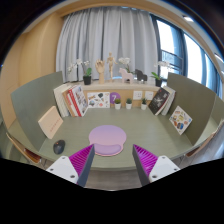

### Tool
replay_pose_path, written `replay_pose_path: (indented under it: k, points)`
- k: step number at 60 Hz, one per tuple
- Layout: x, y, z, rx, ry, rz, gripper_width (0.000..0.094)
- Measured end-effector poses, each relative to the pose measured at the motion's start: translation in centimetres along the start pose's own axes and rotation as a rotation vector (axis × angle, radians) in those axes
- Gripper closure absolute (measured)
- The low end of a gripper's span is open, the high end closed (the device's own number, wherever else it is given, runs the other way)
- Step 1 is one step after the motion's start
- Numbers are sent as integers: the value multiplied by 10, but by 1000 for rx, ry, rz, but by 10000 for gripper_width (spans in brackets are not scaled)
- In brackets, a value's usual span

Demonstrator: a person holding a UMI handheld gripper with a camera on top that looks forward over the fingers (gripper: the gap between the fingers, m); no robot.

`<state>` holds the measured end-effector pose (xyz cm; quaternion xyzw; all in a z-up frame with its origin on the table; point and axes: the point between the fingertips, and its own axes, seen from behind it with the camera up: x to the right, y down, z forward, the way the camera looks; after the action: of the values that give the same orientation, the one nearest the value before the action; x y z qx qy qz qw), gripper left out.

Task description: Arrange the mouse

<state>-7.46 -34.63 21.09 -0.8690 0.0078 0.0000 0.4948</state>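
Note:
A small dark mouse (59, 146) lies on the green desk (150, 135), to the left of my fingers and a little ahead of them. A round lilac mouse mat (107, 135) lies on the desk just ahead of my fingers, between their lines. My gripper (113, 158) is held above the desk's near edge with its fingers (82, 158) wide apart and nothing between them.
Green panels wall the desk at left and right. A book (50, 121) leans on the left panel, a picture card (180, 119) on the right one. Books, cards and small pots (117, 101) line the back, with a shelf of plants and figures before curtains.

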Motion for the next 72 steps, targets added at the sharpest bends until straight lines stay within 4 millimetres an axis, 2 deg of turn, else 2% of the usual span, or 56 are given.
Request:
replay_pose_path:
  k: [4, 9, 10, 13, 21, 28, 33, 40, 48, 56, 61, 67, 72]
  points:
    - [-11, 15, 4, -7, -6, 28, 181]
    - [-35, 46, 14, -42, -19, 38, 183]
    - [-38, 43, 11, -60, -21, 34, 181]
    - [-61, 68, 22, -84, -27, 16, 183]
    - [-124, 113, 40, -159, -79, -15, 183]
    - [-184, 140, 60, -209, -132, -32, 177]
    - [-223, 153, 78, -239, -166, -47, 177]
    - [-266, 158, 106, -271, -188, -71, 171]
    - [-298, 156, 143, -284, -185, -84, 171]
    - [-318, 150, 181, -287, -167, -70, 171]
    - [-324, 145, 203, -291, -149, -72, 172]
    - [-329, 139, 221, -287, -129, -84, 188]
    - [-331, 135, 232, -282, -108, -88, 252]
